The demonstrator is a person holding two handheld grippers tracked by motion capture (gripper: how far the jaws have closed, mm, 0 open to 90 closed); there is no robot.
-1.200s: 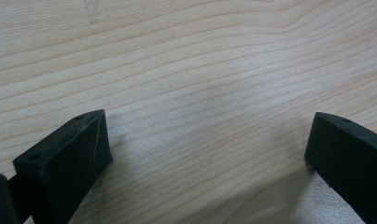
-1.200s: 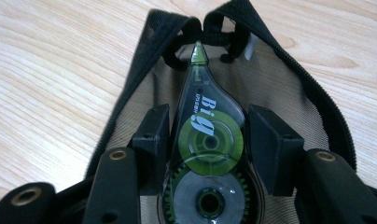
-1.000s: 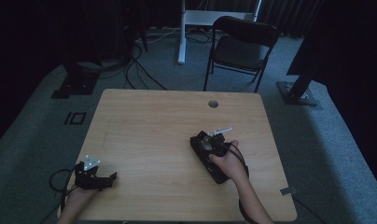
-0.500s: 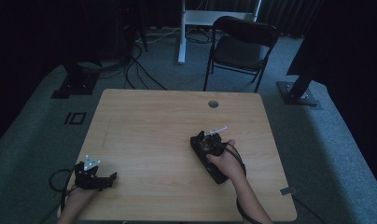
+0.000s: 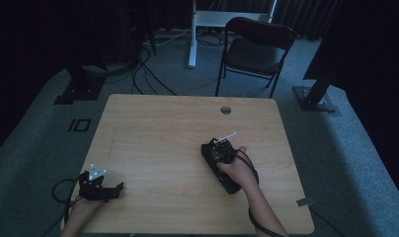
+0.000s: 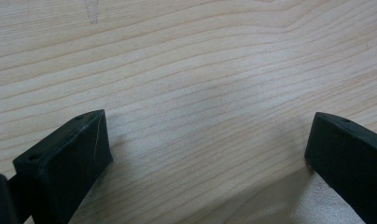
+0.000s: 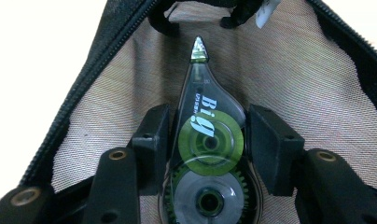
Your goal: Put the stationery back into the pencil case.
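Right gripper view: correction tape (image 7: 207, 140) clamped between tongs (image 7: 207, 135).

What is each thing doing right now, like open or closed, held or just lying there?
Left claw: open, nothing between its jaws, low over the bare table.
Right claw: shut on the correction tape.
Correction tape: held at both sides, tip pointing into the pouch.
Pouch: unzipped, mesh lining showing, lying on the table.
Folding chair: unfolded, standing beyond the table, nobody on it.
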